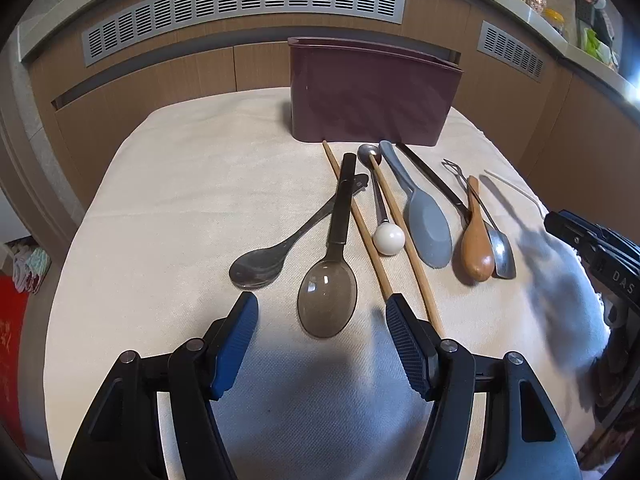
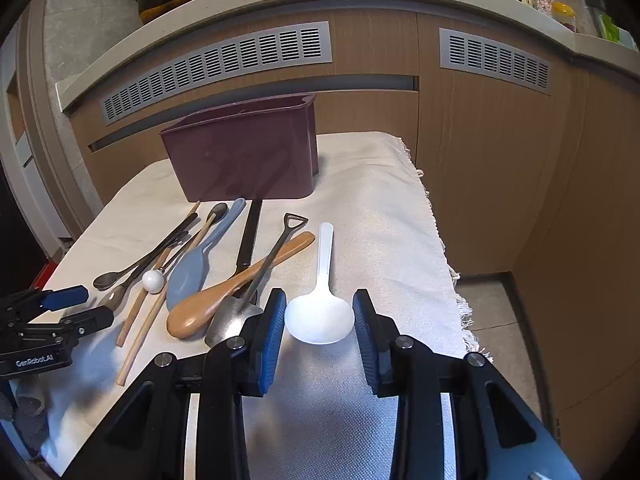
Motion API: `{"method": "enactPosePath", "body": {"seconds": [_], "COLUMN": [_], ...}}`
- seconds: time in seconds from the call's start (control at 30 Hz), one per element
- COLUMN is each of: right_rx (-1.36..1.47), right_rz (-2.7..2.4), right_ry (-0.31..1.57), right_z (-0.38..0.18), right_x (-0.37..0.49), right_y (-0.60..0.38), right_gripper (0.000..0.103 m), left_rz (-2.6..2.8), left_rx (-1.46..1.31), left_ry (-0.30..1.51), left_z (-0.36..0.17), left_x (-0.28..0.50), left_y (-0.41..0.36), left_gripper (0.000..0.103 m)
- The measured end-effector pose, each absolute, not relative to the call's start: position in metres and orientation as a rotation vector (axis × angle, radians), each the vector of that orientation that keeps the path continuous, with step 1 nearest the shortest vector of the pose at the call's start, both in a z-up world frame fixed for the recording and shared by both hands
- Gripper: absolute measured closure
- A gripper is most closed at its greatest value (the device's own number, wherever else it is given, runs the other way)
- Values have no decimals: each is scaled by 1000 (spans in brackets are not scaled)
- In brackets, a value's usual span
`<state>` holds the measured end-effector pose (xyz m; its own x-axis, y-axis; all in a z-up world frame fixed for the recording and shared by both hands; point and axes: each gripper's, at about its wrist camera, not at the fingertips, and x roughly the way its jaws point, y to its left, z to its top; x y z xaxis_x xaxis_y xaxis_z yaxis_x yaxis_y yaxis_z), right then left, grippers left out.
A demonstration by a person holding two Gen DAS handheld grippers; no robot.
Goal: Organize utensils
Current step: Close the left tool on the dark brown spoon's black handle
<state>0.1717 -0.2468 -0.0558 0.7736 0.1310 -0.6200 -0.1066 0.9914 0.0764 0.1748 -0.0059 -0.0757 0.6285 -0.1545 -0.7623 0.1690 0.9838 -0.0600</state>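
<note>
A dark maroon utensil holder (image 1: 372, 92) (image 2: 244, 152) stands at the back of the cloth-covered table (image 1: 180, 184). Several utensils lie in front of it. My left gripper (image 1: 322, 306) is open around the bowl of a smoky translucent spoon (image 1: 328, 296), above the cloth. Beside it lie a metal spoon (image 1: 260, 264), two wooden chopsticks (image 1: 404, 240), a white-ball-ended spoon (image 1: 388, 236), a blue-grey spoon (image 1: 424, 224) and a wooden spoon (image 1: 476, 248). My right gripper (image 2: 318, 304) is open around the bowl of a white plastic spoon (image 2: 320, 316).
The cloth's fringed right edge (image 2: 460, 296) drops to a grey floor. Wooden cabinets with grey vents (image 1: 244, 4) stand behind the table. A metal shovel-shaped spoon (image 2: 236, 320) and a black-handled utensil (image 2: 248, 236) lie left of the white spoon.
</note>
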Motion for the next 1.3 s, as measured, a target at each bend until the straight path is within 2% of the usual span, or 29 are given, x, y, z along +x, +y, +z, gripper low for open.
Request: {"method": "enactPosePath", "body": {"seconds": [0.07,0.1,0.13,0.17,0.2,0.23,0.37,0.63,0.9,1.03,1.1,1.3], "right_rx": [35,34,32,29,25,21,10,-48,-175,-178,-134,2], "right_rz": [125,124,123,121,120,120,139,143,122,198,245,287], "right_ry": [672,673,675,675,678,681,680,623,562,616,666,802], "right_z": [-56,-56,-56,-56,-56,-56,-50,-26,-1,-4,-13,-46], "right_x": [171,171,172,172,172,172,167,150,146,151,155,169], "right_y": [-246,-246,-246,-246,-245,-244,-240,-231,-215,-211,-214,-228], "right_gripper": [71,71,71,71,71,71,71,71,70,70,70,70], "left_rz": [-161,-151,-143,-141,-149,-154,-157,-149,-170,-181,-183,-187], "left_rx": [33,44,60,68,73,68,29,8,-19,-40,-43,-49], "left_ry": [886,897,912,900,898,896,867,690,615,585,575,579], "left_z": [-81,-84,-88,-86,-85,-85,-75,-28,-3,8,11,10], "left_x": [180,182,184,183,182,182,175,154,158,155,155,158], "left_y": [-10,-12,-16,-16,-17,-16,-6,8,15,20,21,22], "left_gripper": [38,45,46,53,66,69,69,69,70,71,75,75]}}
